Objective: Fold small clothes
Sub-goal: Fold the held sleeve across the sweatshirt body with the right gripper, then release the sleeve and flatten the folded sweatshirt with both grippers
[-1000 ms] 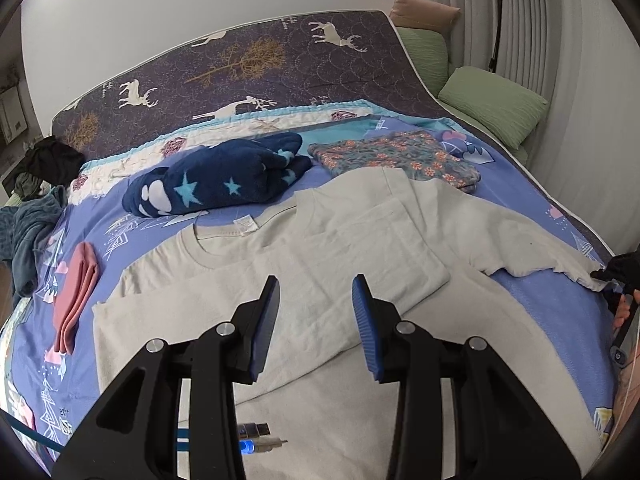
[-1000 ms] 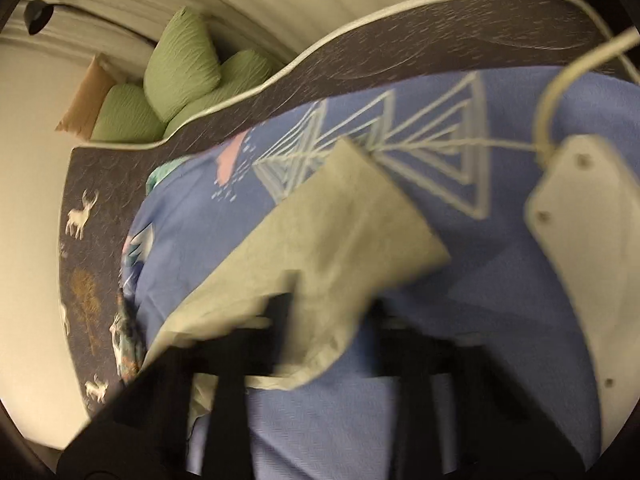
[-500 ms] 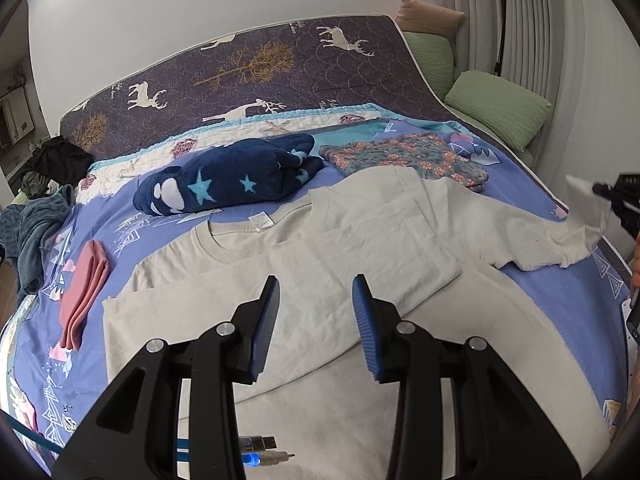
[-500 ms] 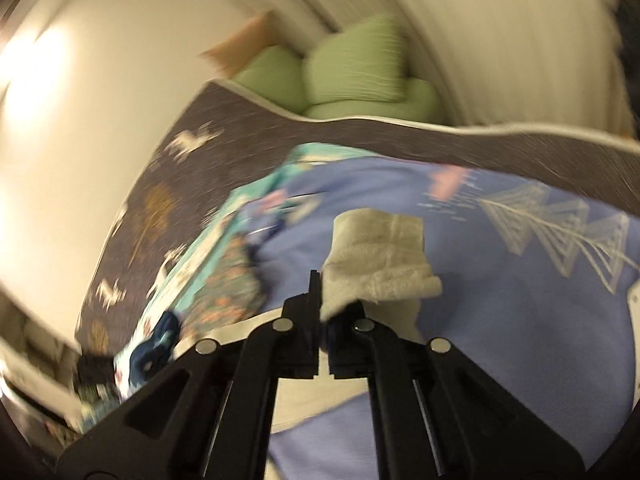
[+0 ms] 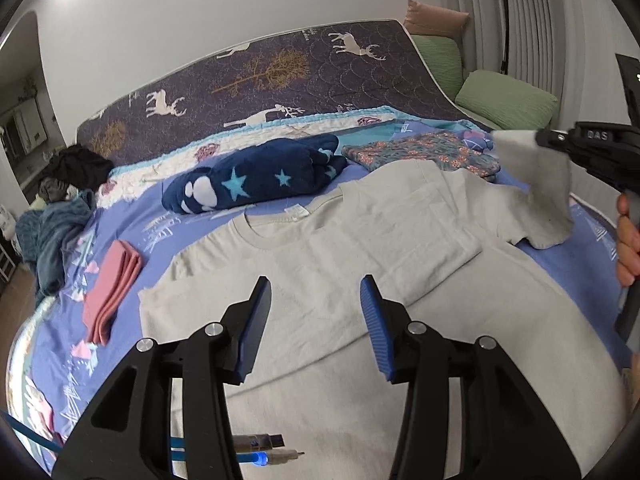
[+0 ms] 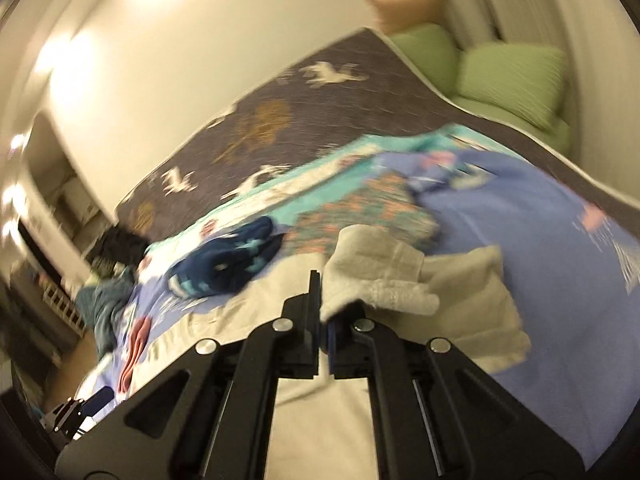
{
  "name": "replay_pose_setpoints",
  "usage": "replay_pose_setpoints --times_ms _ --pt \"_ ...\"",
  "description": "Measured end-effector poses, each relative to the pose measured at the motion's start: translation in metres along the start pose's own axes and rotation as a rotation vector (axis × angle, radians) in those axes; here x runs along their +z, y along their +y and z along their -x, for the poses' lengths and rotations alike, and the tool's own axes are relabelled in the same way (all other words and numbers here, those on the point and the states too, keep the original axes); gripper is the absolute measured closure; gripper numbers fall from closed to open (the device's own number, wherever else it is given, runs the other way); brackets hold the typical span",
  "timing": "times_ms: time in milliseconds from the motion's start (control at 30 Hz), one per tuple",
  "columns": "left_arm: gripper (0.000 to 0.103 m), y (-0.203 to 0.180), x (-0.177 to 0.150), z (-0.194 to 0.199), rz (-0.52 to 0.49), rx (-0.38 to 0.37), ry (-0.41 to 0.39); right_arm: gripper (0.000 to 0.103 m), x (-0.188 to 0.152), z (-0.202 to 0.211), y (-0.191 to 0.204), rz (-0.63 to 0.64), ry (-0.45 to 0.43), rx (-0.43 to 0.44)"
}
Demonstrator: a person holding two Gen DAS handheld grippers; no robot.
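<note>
Folding is under way on the bed, its blue printed cover taking up most of both views. A pale grey T-shirt lies flat across it, collar toward 12 o'clock, filling the centre of the left wrist view from 9 round to 4 o'clock. One sleeve already lies turned in over the chest. Beyond the collar, at 11 to 1 o'clock, sit a dark blue star blanket and a flowered cloth; a pink folded piece lies at 9 o'clock, just off the shirt's edge.

Step in hand, by my reading: the second sleeve fold. The sleeve at 2 o'clock is raised clear of the cover, its tip pinched in the right gripper, whose jaws stand fully closed on the cloth. A hand shows at the frame edge at 3 o'clock.

The left gripper hovers above the shirt's lower body at 6 o'clock, jaws about half apart and just widened, nothing between them, pads not touching cloth as far as I can tell.

Next move likely calls for carrying the sleeve across toward 9 o'clock and laying it flat over the chest, without dragging the body out of line. The left gripper may need to pin the body.
</note>
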State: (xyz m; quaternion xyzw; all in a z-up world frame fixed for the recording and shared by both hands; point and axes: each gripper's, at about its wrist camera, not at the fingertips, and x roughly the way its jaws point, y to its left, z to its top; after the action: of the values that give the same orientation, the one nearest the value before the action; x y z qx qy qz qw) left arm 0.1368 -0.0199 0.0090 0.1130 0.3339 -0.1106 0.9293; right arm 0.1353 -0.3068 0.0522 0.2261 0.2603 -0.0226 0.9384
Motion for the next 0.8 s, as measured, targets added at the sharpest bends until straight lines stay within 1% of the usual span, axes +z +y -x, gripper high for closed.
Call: replay_pose_setpoints --times_ms 100,200,333,367,467,533,600,700,800 --pt "0.056 0.016 -0.007 0.007 0.050 -0.011 -0.010 0.100 0.001 -0.006 0.033 0.050 0.016 0.062" --pt "0.056 0.031 -0.014 0.010 0.085 -0.004 -0.013 0.100 0.000 -0.012 0.056 0.094 0.033 0.104" --pt "0.055 0.043 -0.026 0.015 0.098 0.020 -0.002 0.099 -0.018 -0.024 0.084 0.166 0.118 0.177" --pt "0.055 0.045 -0.029 0.017 0.101 0.021 0.000 0.099 -0.023 -0.025 0.089 0.185 0.126 0.178" --pt "0.047 0.050 -0.037 0.021 0.106 0.041 0.006 0.099 -0.037 -0.030 0.105 0.239 0.158 0.199" --pt "0.046 0.054 -0.042 0.023 0.110 0.053 0.007 0.099 -0.045 -0.033 0.122 0.274 0.175 0.224" --pt "0.046 0.057 -0.046 0.026 0.115 0.053 0.008 0.099 -0.047 -0.037 0.138 0.292 0.181 0.242" --pt "0.046 0.061 -0.050 0.032 0.125 0.049 0.003 0.099 -0.046 -0.044 0.165 0.299 0.172 0.294" --pt "0.046 0.068 -0.054 0.043 0.138 0.049 -0.010 0.099 -0.048 -0.052 0.206 0.345 0.178 0.389"
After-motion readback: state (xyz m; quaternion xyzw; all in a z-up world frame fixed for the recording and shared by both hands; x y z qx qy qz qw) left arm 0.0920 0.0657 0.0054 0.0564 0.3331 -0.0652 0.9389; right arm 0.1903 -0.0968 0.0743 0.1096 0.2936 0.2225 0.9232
